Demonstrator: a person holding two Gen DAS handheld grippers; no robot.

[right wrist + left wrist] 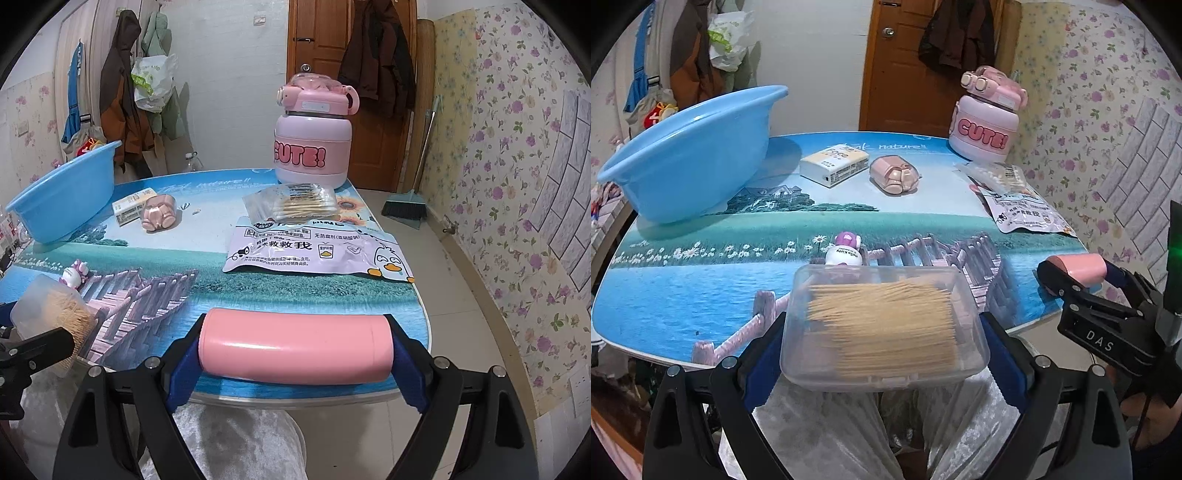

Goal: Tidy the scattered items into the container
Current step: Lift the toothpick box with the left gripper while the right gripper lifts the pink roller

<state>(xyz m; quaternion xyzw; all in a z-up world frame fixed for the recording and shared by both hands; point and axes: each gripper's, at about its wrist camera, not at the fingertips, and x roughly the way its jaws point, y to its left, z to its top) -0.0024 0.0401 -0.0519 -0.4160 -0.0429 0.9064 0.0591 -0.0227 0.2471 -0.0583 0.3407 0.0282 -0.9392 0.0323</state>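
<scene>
My left gripper is shut on a clear plastic box of toothpicks, held over the table's near edge. My right gripper is shut on a pink cylinder, which lies crosswise between the blue pads, also at the near edge. The left wrist view shows the pink cylinder at far right. A blue basin stands tilted at the table's far left. Loose on the table are a small Hello Kitty figure, a white box, a pink toy, a bag of cotton swabs and a snack packet.
A big pink jug marked CUTE stands at the table's far edge. The table bears a printed landscape cover. Beyond it are a brown door, hanging coats and a broom and dustpan on the floor at right.
</scene>
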